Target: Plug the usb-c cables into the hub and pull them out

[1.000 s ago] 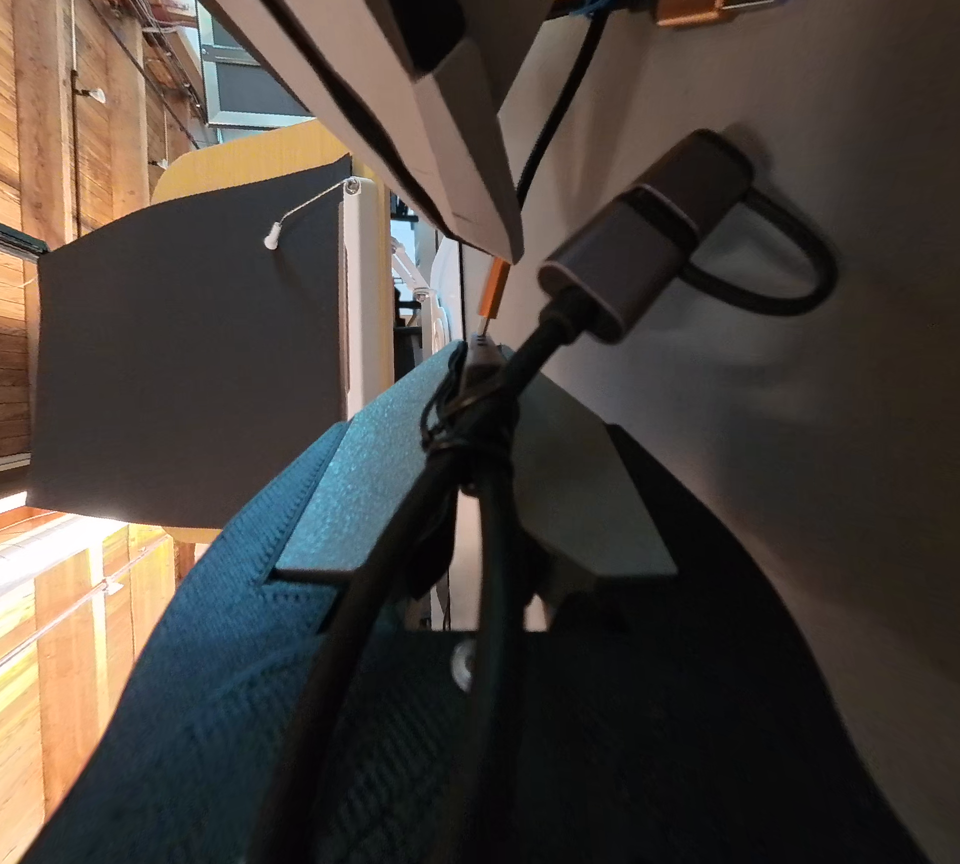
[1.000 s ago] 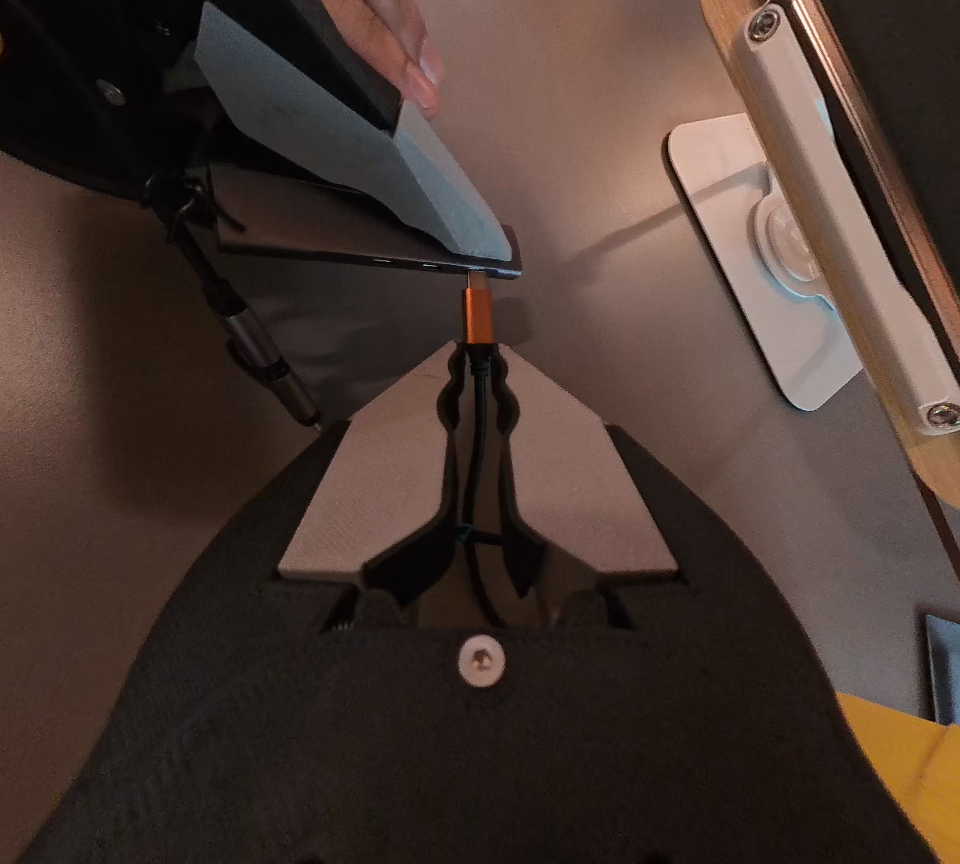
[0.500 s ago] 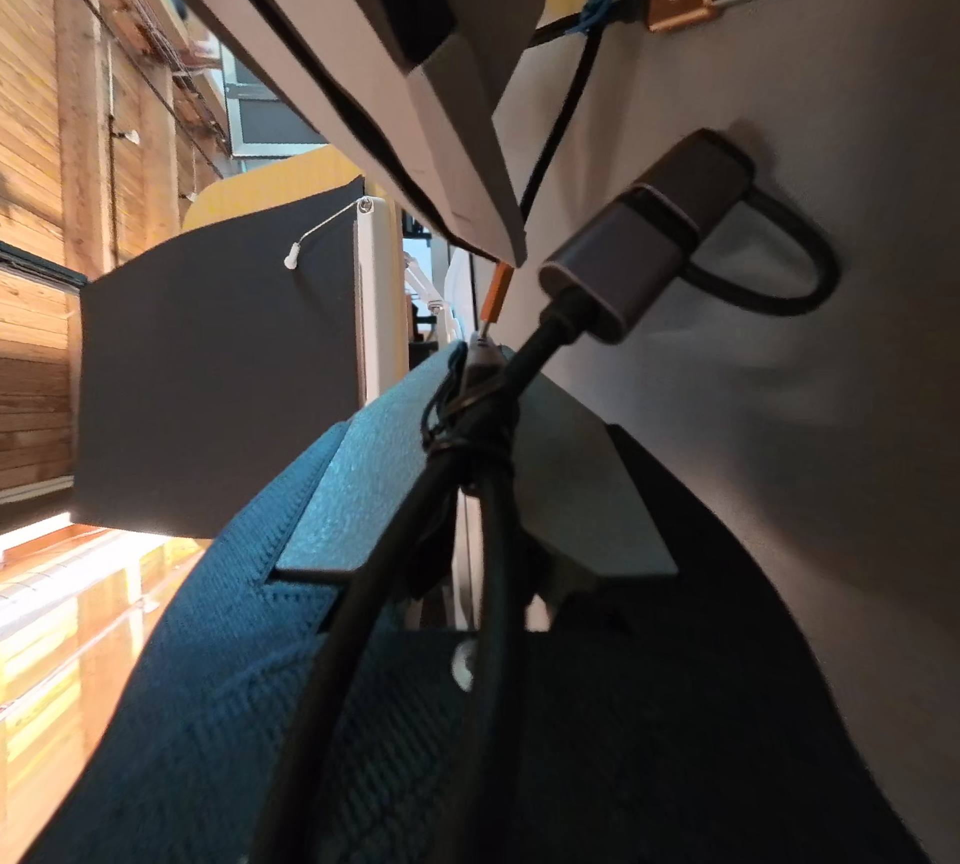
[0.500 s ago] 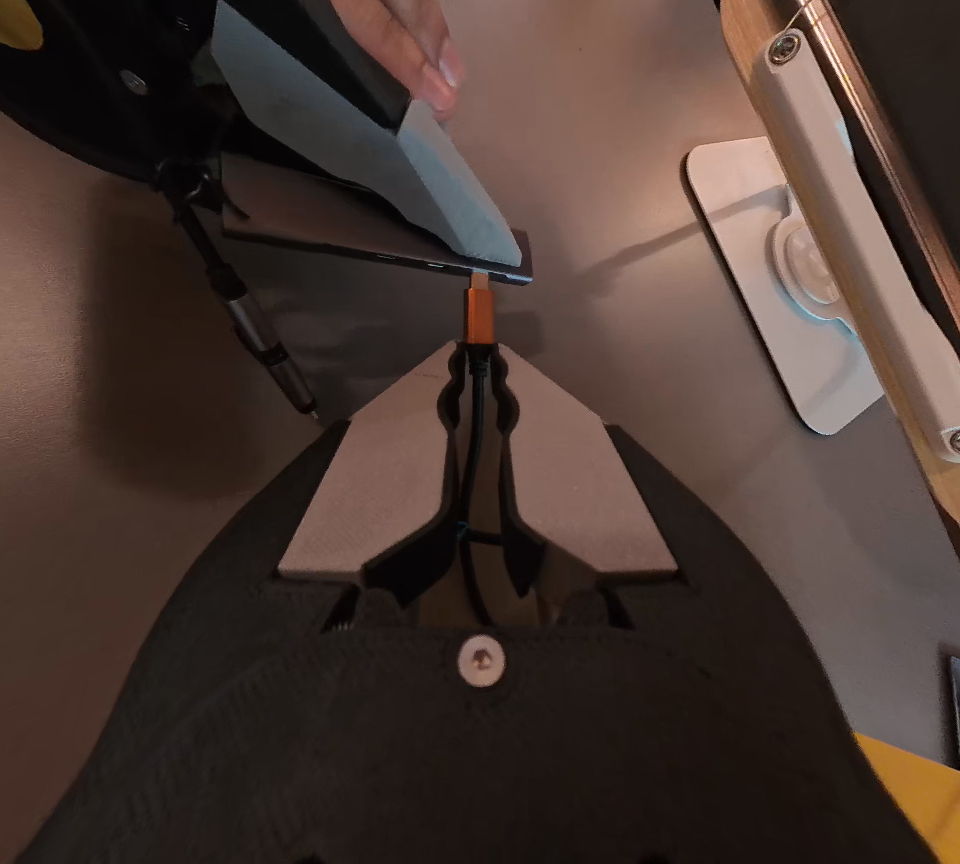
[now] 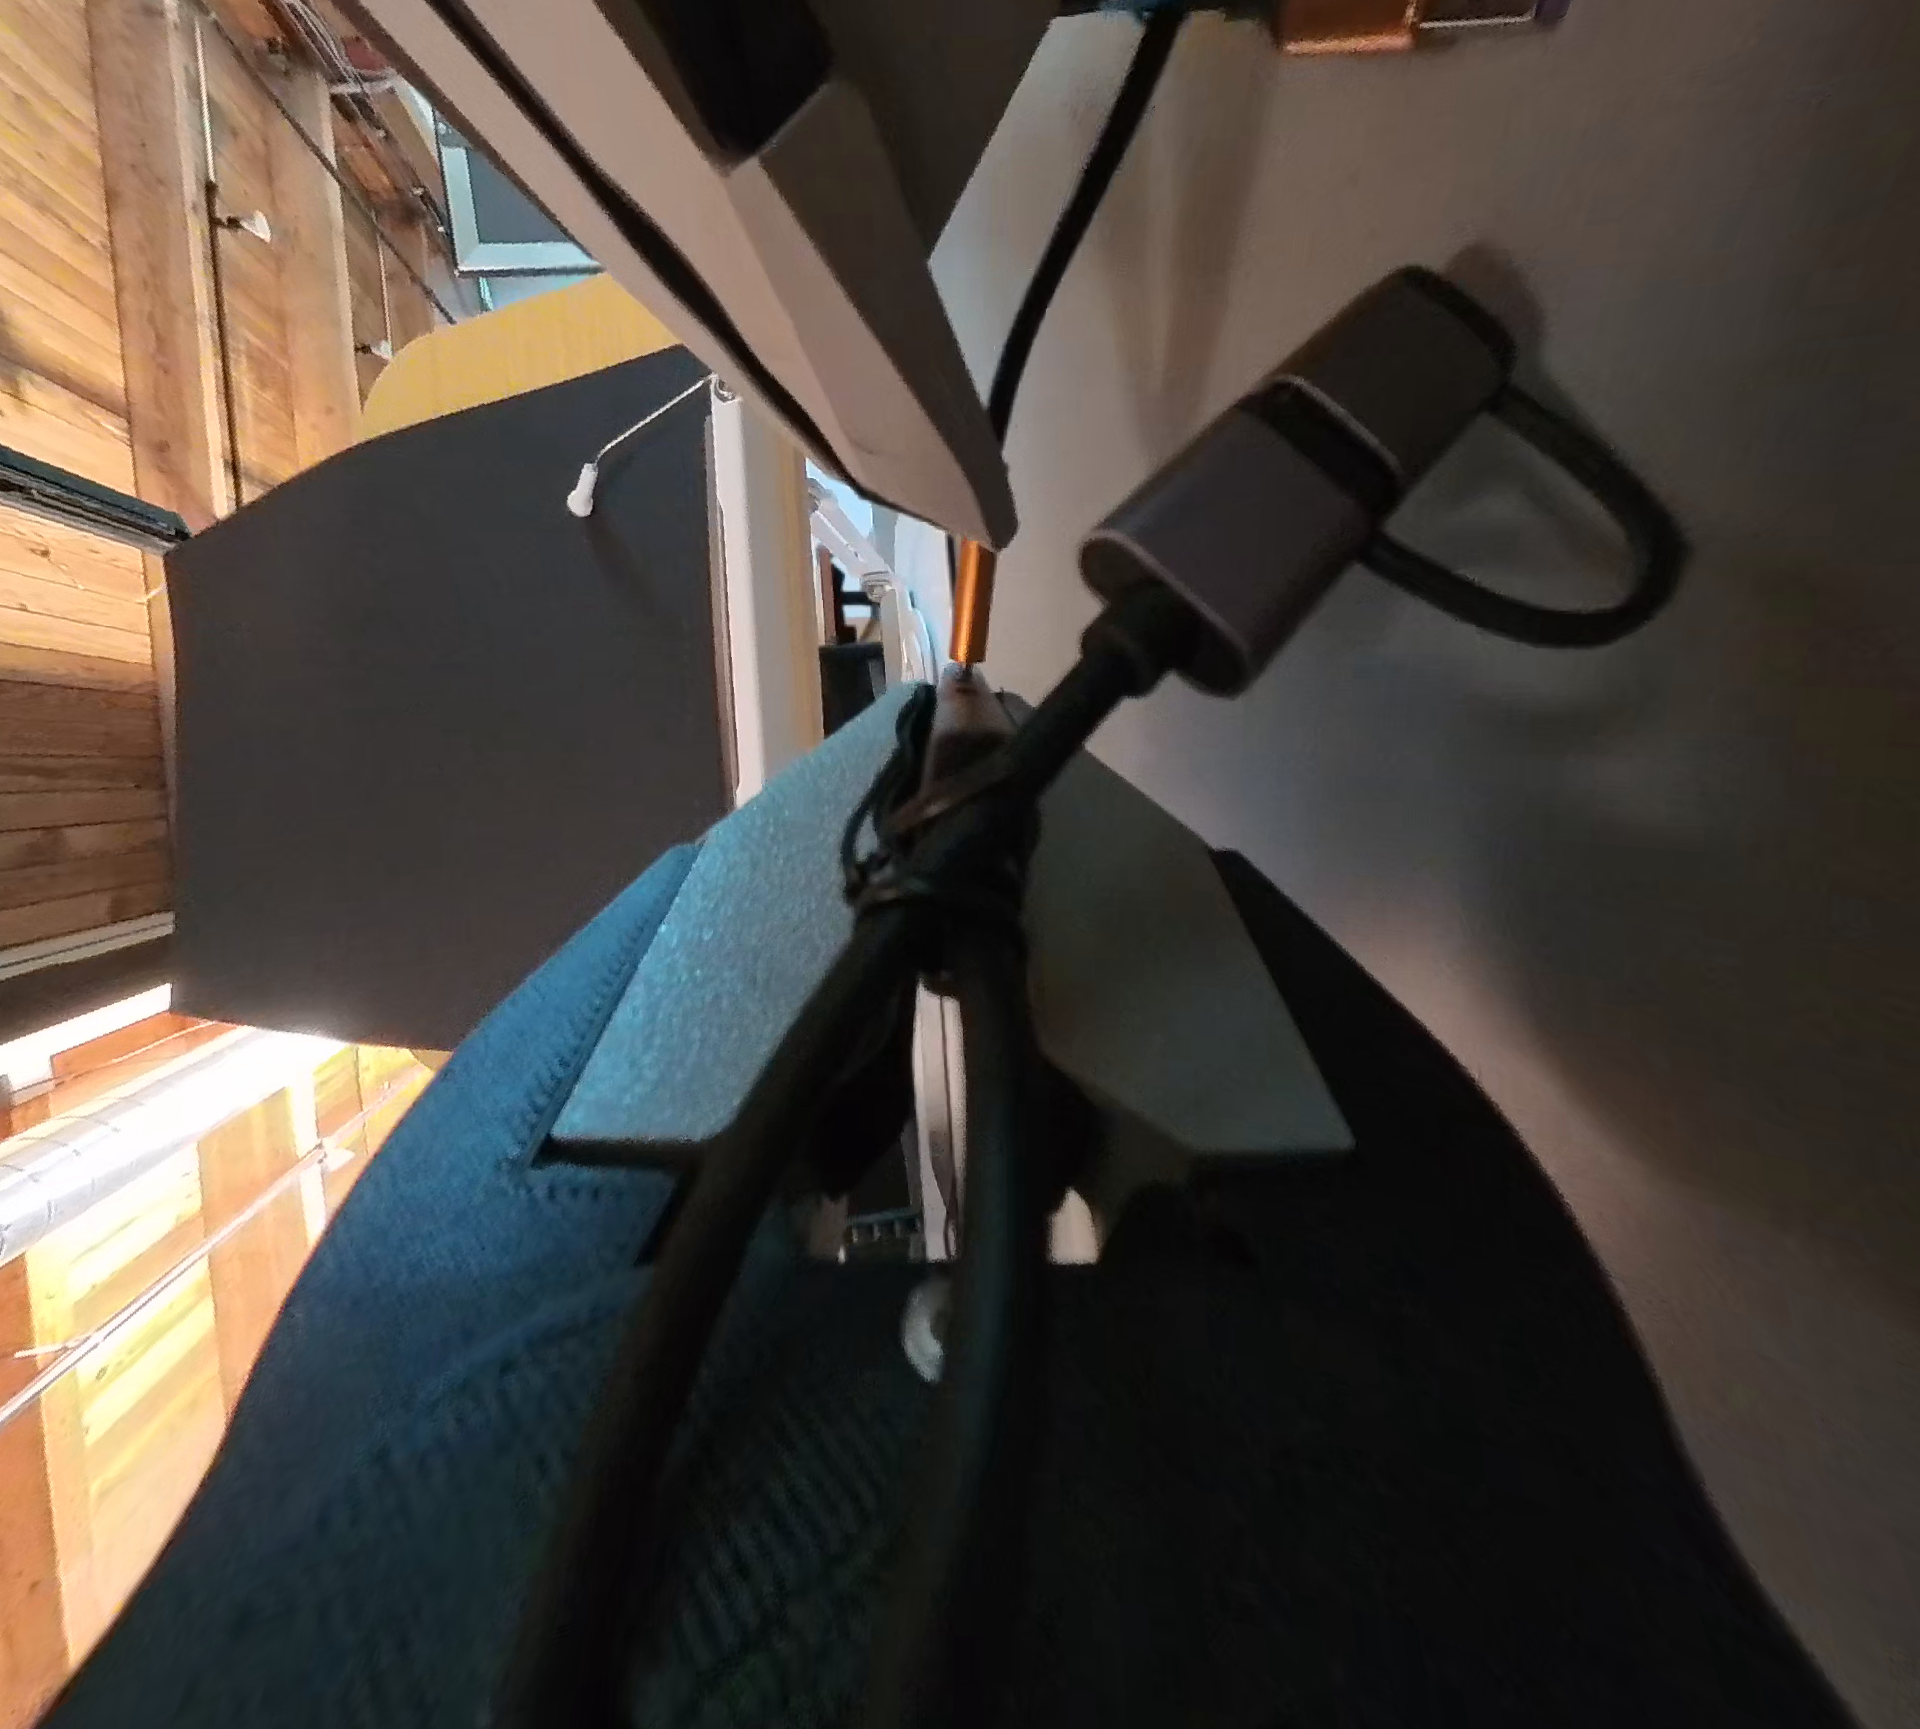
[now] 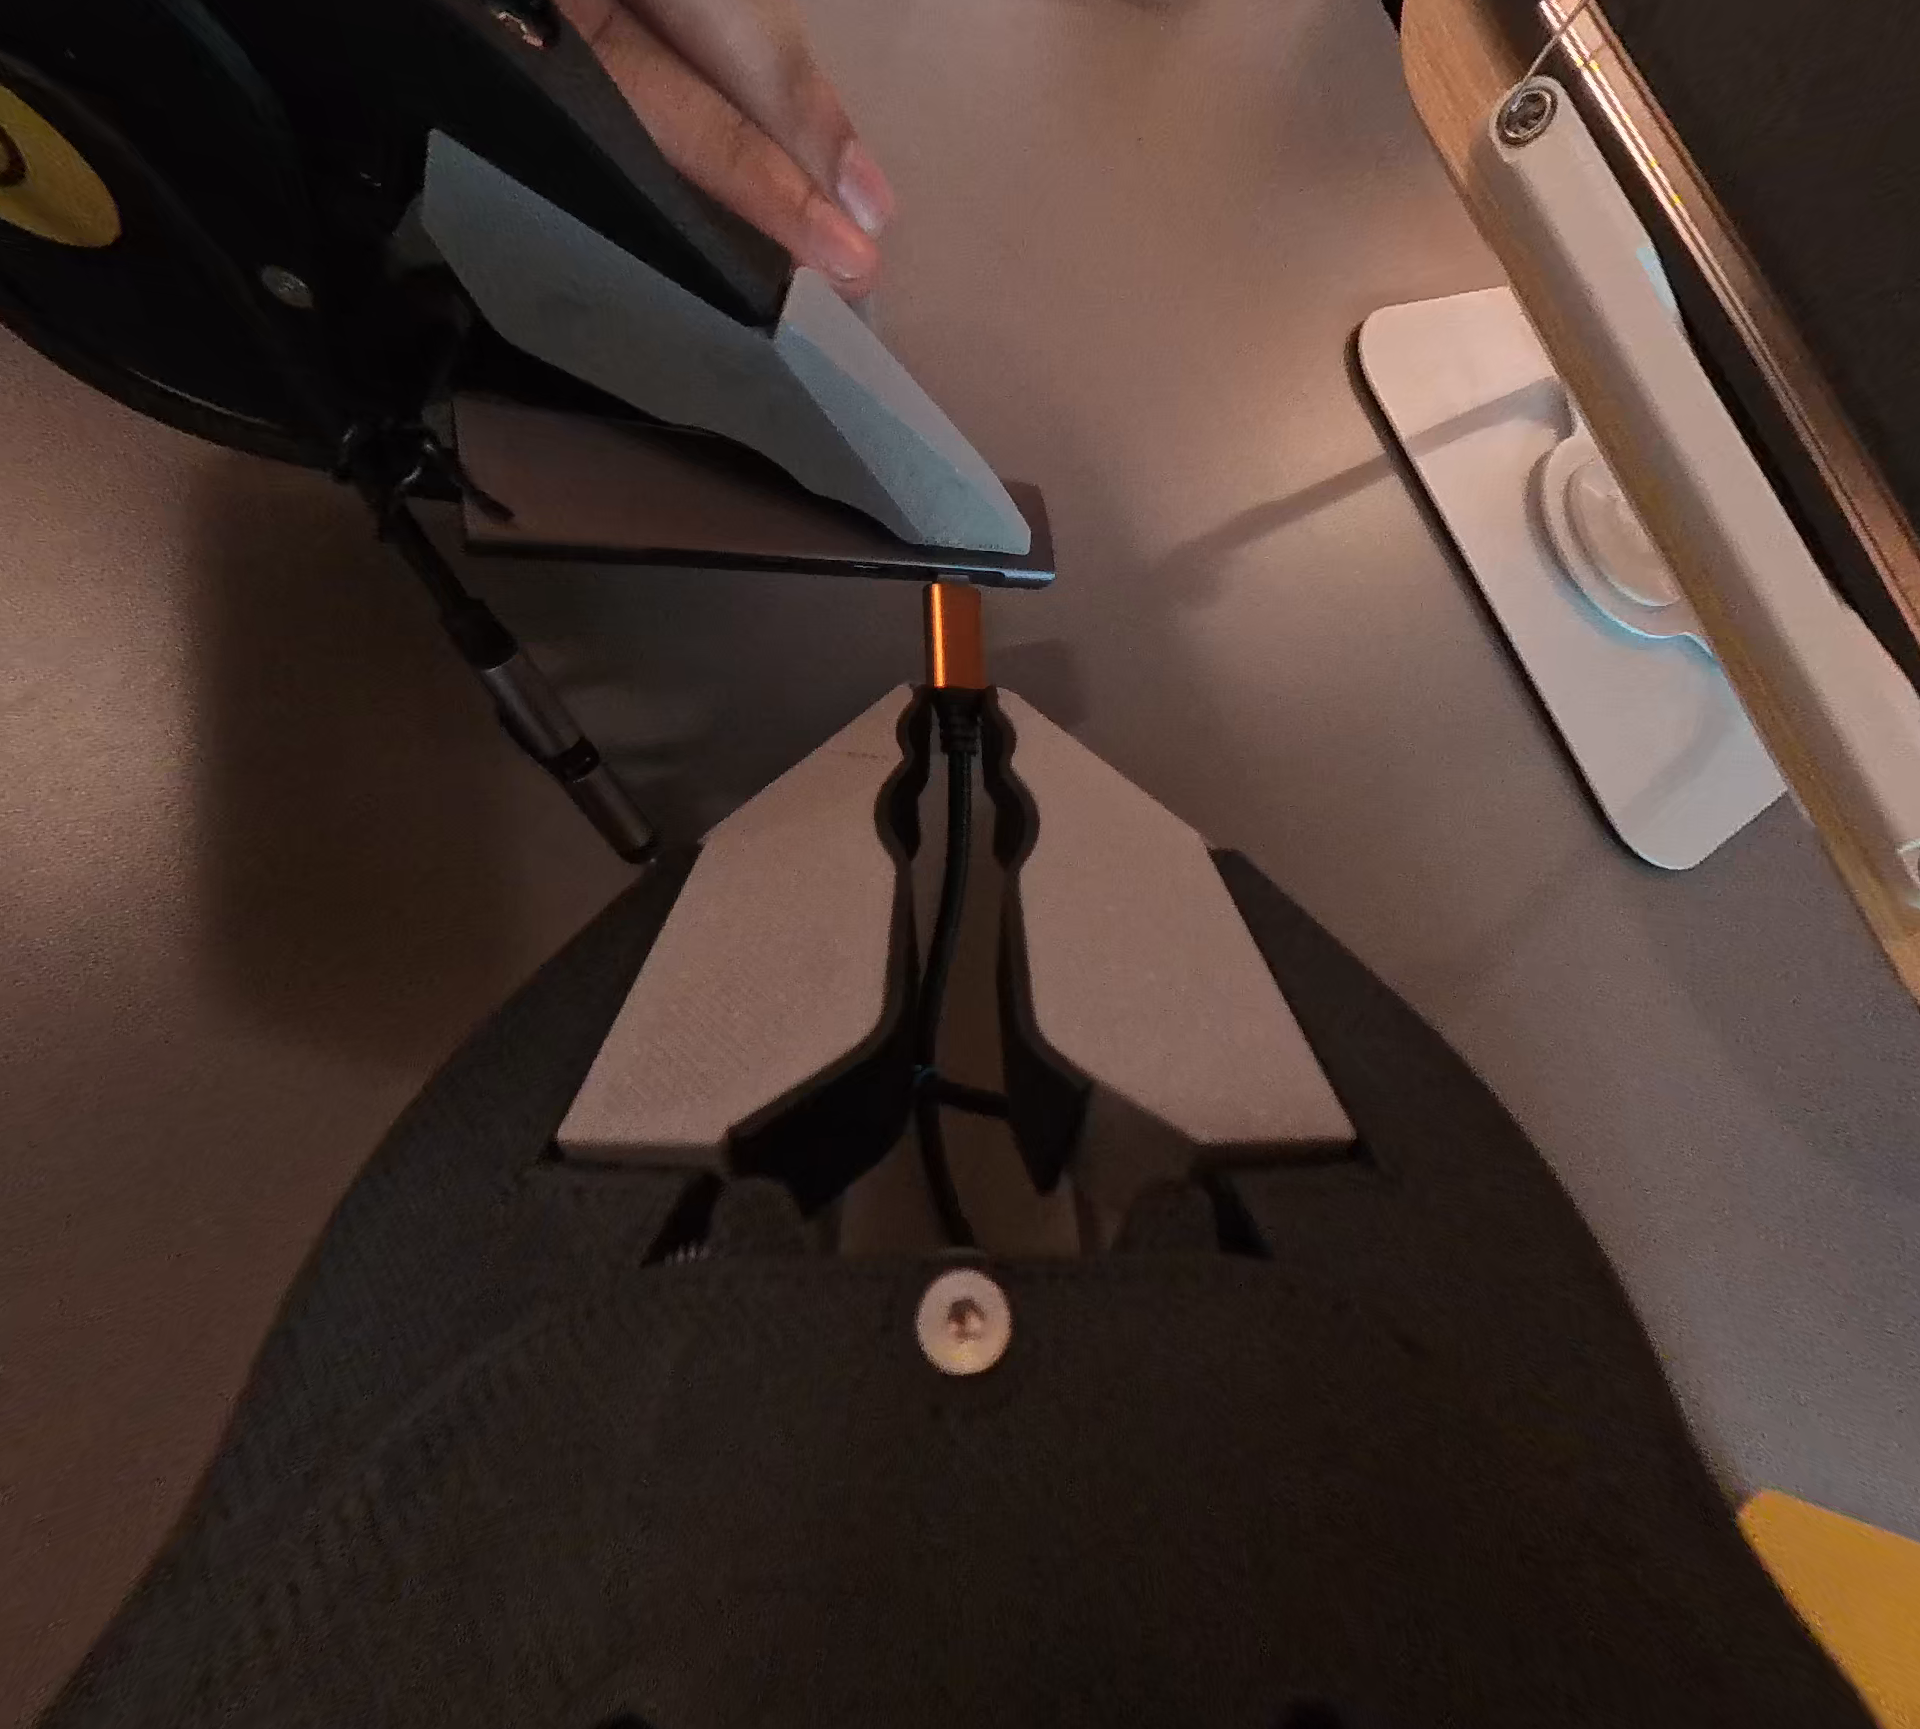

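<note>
Plug (image 6: 956, 651), orange, pinched in right tool (image 6: 956, 713), meets hub (image 6: 758, 536) edge at 12 o'clock; left tool (image 6: 727, 401) clamps hub above counter (image 6: 1143, 225). Push straight, hub braced, no twisting.

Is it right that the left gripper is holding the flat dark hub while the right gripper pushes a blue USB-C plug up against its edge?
Not quite: the plug is orange, not blue, as the right wrist view shows. The rest stands: the left gripper holds the flat dark hub, and the right gripper has the plug at its edge.
</note>
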### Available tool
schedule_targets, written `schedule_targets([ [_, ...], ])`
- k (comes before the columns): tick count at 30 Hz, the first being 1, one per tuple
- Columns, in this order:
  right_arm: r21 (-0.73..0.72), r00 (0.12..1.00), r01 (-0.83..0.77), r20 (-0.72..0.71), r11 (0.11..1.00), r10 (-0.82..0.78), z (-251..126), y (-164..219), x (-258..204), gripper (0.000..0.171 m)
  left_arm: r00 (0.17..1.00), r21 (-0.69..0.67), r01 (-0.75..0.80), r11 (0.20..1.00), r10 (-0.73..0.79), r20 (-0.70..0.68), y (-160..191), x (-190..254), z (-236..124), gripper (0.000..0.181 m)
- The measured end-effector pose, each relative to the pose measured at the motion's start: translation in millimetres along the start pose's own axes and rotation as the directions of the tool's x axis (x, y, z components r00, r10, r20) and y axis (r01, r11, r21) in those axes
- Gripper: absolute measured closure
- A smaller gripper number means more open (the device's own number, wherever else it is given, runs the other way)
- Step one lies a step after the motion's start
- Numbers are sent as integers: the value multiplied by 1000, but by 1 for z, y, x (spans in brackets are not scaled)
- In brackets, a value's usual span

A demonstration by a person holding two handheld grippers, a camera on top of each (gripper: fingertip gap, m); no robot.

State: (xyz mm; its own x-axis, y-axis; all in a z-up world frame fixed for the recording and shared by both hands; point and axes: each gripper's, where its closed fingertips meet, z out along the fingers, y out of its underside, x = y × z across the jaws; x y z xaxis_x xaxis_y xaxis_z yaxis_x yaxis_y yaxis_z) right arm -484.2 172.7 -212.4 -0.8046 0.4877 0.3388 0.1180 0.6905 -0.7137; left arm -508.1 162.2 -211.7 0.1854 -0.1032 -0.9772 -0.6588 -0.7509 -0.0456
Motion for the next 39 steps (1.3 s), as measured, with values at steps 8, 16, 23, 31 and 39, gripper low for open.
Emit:
schedule_targets([
  [8, 60, 998, -44, 55, 997, 41, -6, -6, 0, 166, 998, 19, 68, 998, -68, -5, -2, -4, -4, 174],
  [16, 56, 997, -34, 66, 998, 31, -5, -5, -3, 166, 997, 22, 77, 997, -77, -16, -3, -2, -5, 174],
  [23, 74, 996, -51, 84, 996, 44, -8, -8, -3, 166, 996, 24, 90, 996, -90, -13, -5, -4, -7, 174],
  [31, 108, 992, -74, 111, 991, 62, -13, -12, -3, 166, 993, 37, 119, 992, -118, -14, -7, -6, -10, 174],
  [39, 115, 992, -78, 113, 990, 65, -12, -13, -4, 166, 988, 26, 154, 988, -153, -22, -7, -7, -12, 175],
])
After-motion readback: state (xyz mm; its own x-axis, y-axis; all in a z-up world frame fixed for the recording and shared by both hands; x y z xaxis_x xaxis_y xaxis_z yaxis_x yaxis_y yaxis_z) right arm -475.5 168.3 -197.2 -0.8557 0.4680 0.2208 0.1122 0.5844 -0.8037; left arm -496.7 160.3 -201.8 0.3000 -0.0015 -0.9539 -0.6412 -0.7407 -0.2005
